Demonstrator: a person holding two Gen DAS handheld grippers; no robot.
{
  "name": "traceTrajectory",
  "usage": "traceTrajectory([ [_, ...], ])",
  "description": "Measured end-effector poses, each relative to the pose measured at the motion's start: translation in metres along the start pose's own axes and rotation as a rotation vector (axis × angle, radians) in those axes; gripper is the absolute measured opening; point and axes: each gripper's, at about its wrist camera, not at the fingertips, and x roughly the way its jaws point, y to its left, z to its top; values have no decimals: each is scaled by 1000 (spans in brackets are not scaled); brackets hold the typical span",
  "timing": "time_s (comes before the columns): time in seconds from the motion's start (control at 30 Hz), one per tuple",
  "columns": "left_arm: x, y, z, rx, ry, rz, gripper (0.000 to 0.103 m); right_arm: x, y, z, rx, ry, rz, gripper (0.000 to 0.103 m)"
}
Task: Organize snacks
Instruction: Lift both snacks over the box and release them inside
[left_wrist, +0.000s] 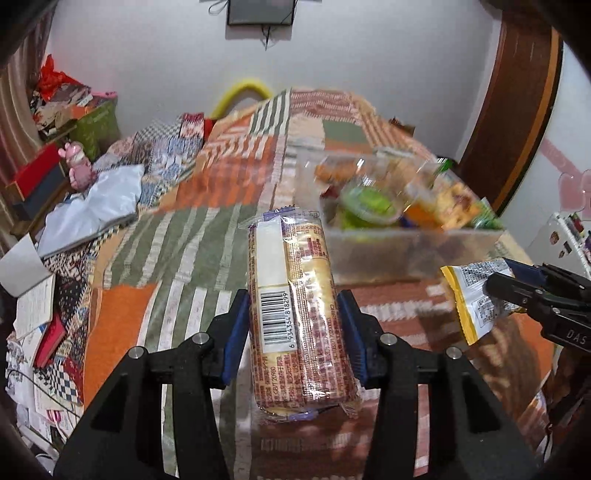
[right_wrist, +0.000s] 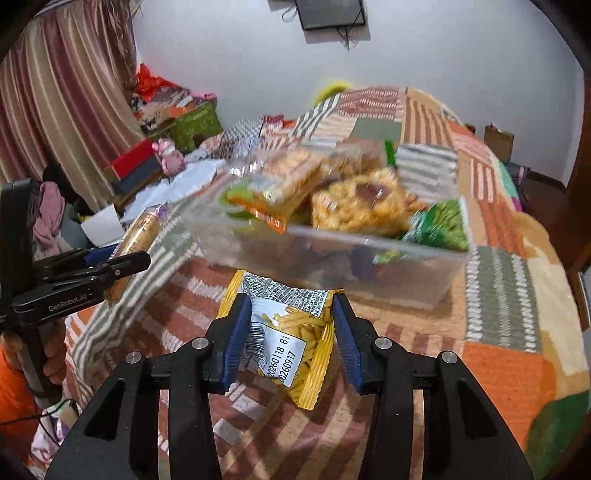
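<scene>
Holding one snack each, both grippers hang above the patchwork blanket (left_wrist: 192, 236) near the clear plastic bin (right_wrist: 369, 266) of snacks.

Left gripper (left_wrist: 293, 325) pinches a long clear-wrapped biscuit roll with a barcode (left_wrist: 291, 295) between its blue pads, lengthwise. Right gripper (right_wrist: 291, 332) pinches a small yellow-edged bag of stick-shaped crisps (right_wrist: 291, 332), just short of the bin's near wall; the snacks in the bin are blurred.

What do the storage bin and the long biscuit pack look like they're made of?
Storage bin: clear, rigid-looking plastic, likely; the snacks show through its wall. Biscuit pack: thin glossy plastic film, probably; it glints, wrinkles, and has crimped ends.
</scene>
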Motion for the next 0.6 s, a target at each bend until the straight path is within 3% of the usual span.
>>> traceTrajectory([
  [0.27,-1,-23,35,18,-60,-49,47,-23,-13,23,31,-108,-31,42],
  [0.6,31,-50,76,47,-68,-91,47,-17,-29,52,41,-161,-66,42],
])
